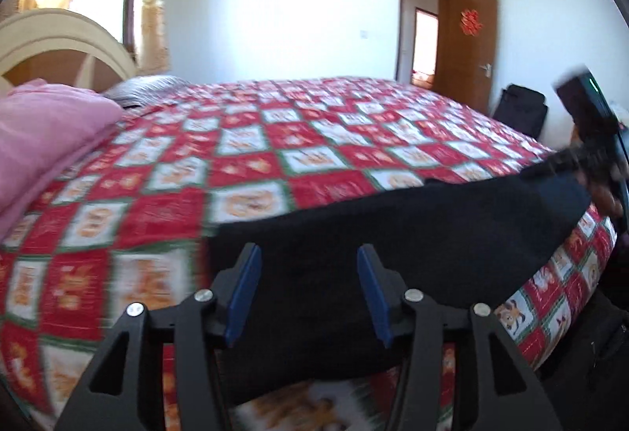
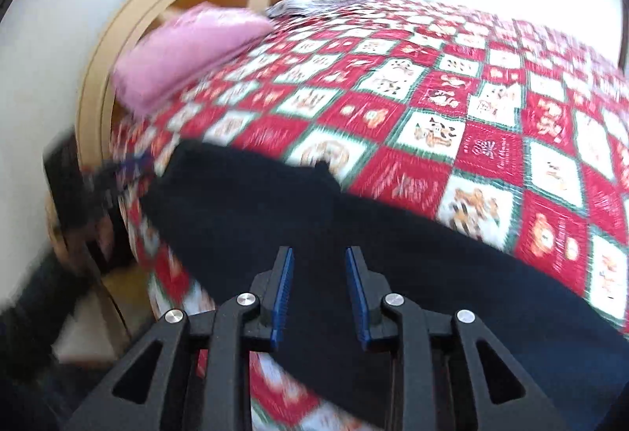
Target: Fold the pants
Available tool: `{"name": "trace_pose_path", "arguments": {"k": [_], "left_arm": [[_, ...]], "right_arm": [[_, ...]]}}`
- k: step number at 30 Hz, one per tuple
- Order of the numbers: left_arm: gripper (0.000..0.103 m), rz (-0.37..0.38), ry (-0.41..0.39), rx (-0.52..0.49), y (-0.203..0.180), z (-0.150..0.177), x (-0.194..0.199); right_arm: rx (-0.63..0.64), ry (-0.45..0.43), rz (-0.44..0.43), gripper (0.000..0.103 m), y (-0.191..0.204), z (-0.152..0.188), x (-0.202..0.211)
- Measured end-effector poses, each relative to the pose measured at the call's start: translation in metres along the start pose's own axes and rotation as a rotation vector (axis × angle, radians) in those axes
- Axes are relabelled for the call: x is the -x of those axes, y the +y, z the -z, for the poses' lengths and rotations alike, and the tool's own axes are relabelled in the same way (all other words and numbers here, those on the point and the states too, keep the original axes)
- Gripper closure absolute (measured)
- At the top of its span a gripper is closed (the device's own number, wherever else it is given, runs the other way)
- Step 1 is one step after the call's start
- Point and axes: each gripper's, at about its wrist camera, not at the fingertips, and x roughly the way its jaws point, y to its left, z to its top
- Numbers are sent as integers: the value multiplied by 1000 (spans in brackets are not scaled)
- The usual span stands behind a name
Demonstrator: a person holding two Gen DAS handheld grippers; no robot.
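1. Left gripper (image 1: 309,289): jaws parted, blue pads (image 1: 243,293) clear of cloth, nothing held.
2. Right gripper (image 2: 319,291): jaws narrowly parted, also empty.
3. Black pants (image 1: 393,234) lay flat along the near edge of the bed, under both grippers.
4. Red checked quilt (image 1: 275,140) covered the bed; pink folded blanket (image 1: 47,128) far left by the headboard (image 1: 59,34).
5. Frames blurred.

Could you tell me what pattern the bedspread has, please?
Red and white checks with green borders; the bedspread shows best in the left wrist view.

Pants (image 1: 393,234) lie on bedspread (image 1: 275,140), near its edge.
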Motion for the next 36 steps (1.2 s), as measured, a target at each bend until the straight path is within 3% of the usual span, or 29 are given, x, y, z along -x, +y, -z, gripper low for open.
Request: {"name": "trace_pose_path", "arguments": {"k": [3, 6, 12, 14, 17, 20, 23, 24, 31, 36], "left_arm": [[49, -22, 69, -28, -8, 16, -17], [47, -32, 40, -65, -10, 26, -12], [47, -29, 13, -31, 0, 27, -4], [47, -50, 1, -18, 6, 27, -4], [46, -21, -13, 26, 16, 27, -5], [46, -32, -16, 3, 13, 28, -6], [45, -26, -19, 11, 15, 28, -7], [45, -23, -20, 18, 16, 28, -6], [43, -78, -6, -7, 21, 18, -18], [42, -79, 3, 8, 22, 14, -22]], "right_arm": [[-91, 9, -56, 74, -13, -27, -25], [-159, 35, -114, 74, -24, -44, -50], [-341, 85, -217, 70, -49, -67, -97], [-371, 102, -255, 70, -50, -68, -105], [-385, 148, -287, 70, -46, -67, -118], [-404, 180, -258, 70, -45, -64, -131], [-437, 174, -289, 73, -48, -62, -134], [-443, 182, -309, 95, -49, -62, -134], [-351, 46, -239, 99, -34, -81, -99], [-377, 133, -175, 98, -51, -69, -135]]}}
